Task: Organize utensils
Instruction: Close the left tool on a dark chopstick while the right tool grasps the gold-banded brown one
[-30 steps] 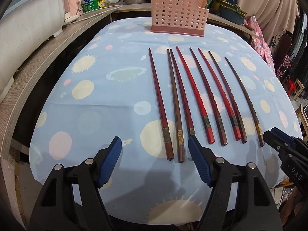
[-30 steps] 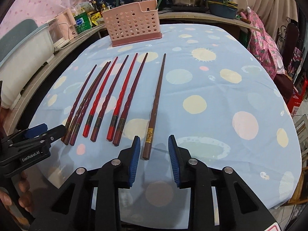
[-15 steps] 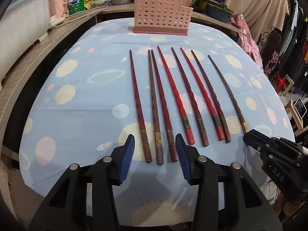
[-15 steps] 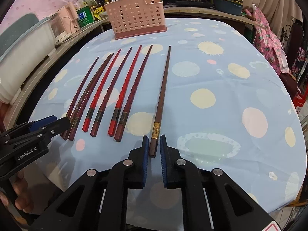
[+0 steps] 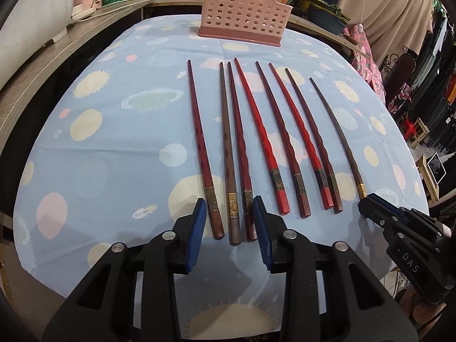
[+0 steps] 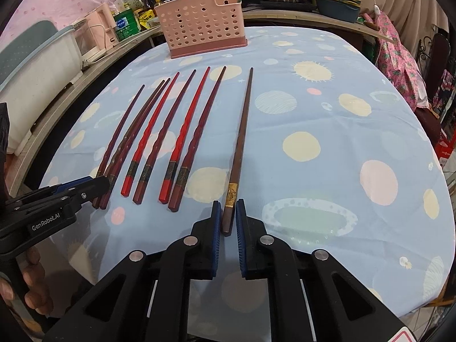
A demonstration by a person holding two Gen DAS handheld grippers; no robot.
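Chopsticks lie in a row on the table, eight in all, with their thick ends toward the cameras and their thin tips toward a pink perforated basket (image 5: 242,8) that stands at the far edge of the blue spotted tablecloth (image 5: 114,148).

The left gripper (image 5: 229,228) is low over the cloth at the left end of the row. Its jaws are apart, and three thick ends sit between the blue pads: a dark red chopstick (image 5: 201,148), a brown chopstick with a gold band (image 5: 228,154) and another dark red one (image 5: 240,154) just beside it. The pads stand close to the outer two sticks, but I cannot tell if they touch them. All three sticks lie flat on the cloth.

The right gripper (image 6: 228,219) is at the right end of the row. Its jaws are nearly closed around the thick end of the single brown chopstick (image 6: 242,131), which lies apart from the others. The pads are just beside the stick on both sides, near its gold band; from the right wrist view a thin gap may remain, so a firm grip is not sure. This stick also rests on the cloth.

Between the two grippers lie four more chopsticks, two bright red (image 5: 258,122) and two dark, well spaced in pairs.
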